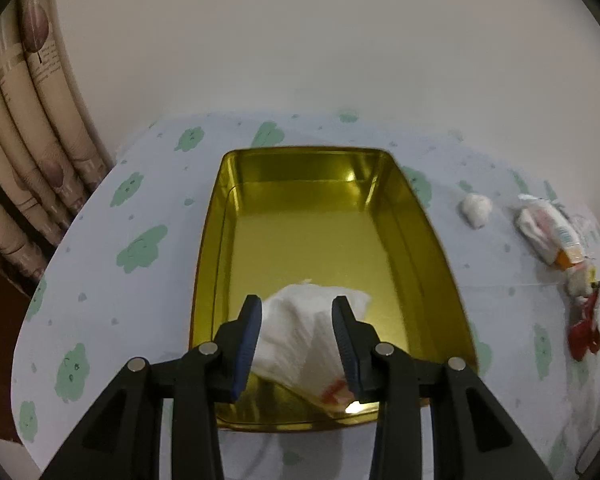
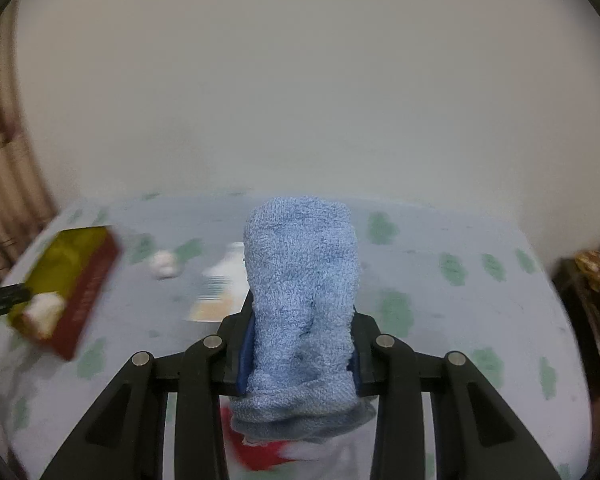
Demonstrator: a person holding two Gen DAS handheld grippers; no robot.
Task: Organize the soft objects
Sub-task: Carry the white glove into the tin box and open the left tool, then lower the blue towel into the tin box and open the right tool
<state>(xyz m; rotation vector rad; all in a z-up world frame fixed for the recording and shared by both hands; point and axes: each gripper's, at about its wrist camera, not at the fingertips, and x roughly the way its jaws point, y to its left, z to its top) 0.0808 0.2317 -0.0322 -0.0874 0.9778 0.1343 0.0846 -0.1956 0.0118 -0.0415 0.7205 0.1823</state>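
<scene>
Left gripper (image 1: 298, 334) clamped on soft folded white tissue wad (image 1: 300, 332) over near end of gold metal tin (image 1: 328, 216). Right gripper (image 2: 300, 336) squeezing limp, light blue terry cloth (image 2: 302, 280) mid-fold, above table; best pinched mid-bulk.

Home room, patterned tablecloth (image 1: 148, 248), pleated curtain (image 1: 28, 152)

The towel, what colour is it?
The towel is light blue and fluffy, seen best in the right wrist view.
</scene>
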